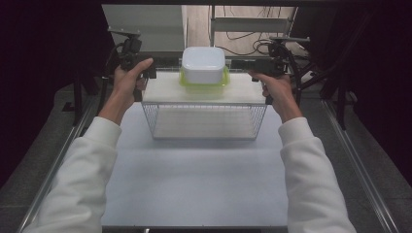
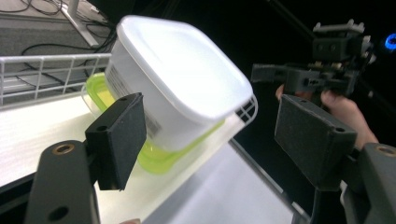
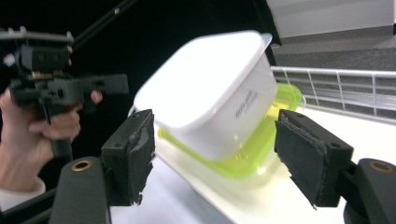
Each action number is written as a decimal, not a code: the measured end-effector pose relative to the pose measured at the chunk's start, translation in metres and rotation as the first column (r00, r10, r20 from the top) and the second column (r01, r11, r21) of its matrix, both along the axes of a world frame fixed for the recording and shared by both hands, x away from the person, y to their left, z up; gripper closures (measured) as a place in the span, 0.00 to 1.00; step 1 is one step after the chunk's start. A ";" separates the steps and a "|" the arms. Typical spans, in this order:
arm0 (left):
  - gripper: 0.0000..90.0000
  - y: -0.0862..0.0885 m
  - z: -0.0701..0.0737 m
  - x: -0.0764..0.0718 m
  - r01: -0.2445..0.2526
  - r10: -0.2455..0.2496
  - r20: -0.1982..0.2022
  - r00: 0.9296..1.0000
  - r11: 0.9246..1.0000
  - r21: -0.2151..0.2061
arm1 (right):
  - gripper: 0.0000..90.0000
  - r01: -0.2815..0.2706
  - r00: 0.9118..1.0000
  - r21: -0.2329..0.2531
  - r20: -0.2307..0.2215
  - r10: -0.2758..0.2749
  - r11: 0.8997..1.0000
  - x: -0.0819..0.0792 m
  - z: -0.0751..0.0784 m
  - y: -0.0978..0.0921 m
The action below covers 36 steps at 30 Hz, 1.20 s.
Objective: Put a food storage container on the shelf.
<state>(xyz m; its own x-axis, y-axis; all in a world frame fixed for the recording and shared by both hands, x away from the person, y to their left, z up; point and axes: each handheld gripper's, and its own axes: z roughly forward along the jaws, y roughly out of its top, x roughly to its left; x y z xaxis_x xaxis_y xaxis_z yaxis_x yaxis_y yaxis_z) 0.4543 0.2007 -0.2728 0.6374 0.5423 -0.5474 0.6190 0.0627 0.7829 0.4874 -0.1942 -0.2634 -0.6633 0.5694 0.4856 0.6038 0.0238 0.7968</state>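
Note:
A white plastic tub (image 1: 203, 64) sits on a green-rimmed lid (image 1: 204, 83), at the back of a white board (image 1: 204, 92) that tops a wire basket (image 1: 204, 121). My left gripper (image 1: 167, 63) is at the tub's left and my right gripper (image 1: 240, 64) at its right; both point inward at it. In the left gripper view the tub (image 2: 182, 79) lies ahead between the spread jaws of the left gripper (image 2: 217, 140), untouched. In the right gripper view the tub (image 3: 219, 98) and lid (image 3: 243, 161) lie beyond the right gripper (image 3: 219, 156), whose jaws are also apart.
The basket stands on a pale table (image 1: 194, 184) with metal rails along both sides. Behind it are a grey panel (image 1: 145, 24), a frame and loose cables (image 1: 252, 41). Dark curtains close off left and right.

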 end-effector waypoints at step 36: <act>0.27 0.021 -0.097 -0.155 -0.050 0.017 0.126 0.992 0.963 0.266 | 0.34 -0.077 0.994 -0.326 0.046 0.097 0.942 -0.132 -0.092 -0.034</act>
<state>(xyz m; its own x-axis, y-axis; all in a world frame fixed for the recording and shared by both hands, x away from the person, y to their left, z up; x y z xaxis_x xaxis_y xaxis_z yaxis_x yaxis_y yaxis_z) 0.2997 0.2218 -0.3695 0.6692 0.6805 -0.2985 0.5189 -0.1405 0.8432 0.3551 -0.2279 -0.3550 -0.7397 0.6279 0.2422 0.5387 0.3367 0.7723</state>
